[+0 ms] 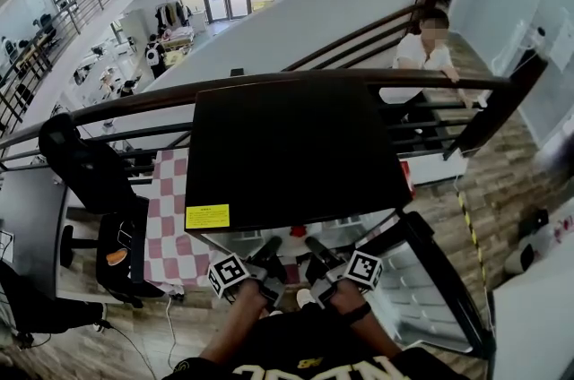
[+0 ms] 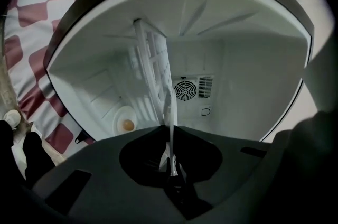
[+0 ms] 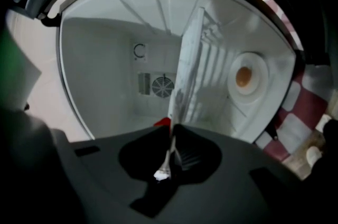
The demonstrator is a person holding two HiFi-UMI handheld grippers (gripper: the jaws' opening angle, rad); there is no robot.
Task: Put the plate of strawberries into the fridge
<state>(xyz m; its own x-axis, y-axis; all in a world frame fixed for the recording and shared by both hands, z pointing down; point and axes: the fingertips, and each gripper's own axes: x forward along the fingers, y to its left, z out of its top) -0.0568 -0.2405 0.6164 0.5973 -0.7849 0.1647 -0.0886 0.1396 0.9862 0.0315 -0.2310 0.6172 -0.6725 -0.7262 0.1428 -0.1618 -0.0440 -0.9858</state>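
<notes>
Left gripper and right gripper each pinch the near rim of the plate at the fridge mouth, strawberry aboard; it probably handles stiff, light, slippery and breakable, so hold the rim both sides and keep it level.

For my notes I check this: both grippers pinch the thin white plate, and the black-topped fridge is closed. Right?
Not quite: the black-topped fridge is open; both gripper views look into its white interior. The left gripper and right gripper do pinch the thin white plate.
</notes>
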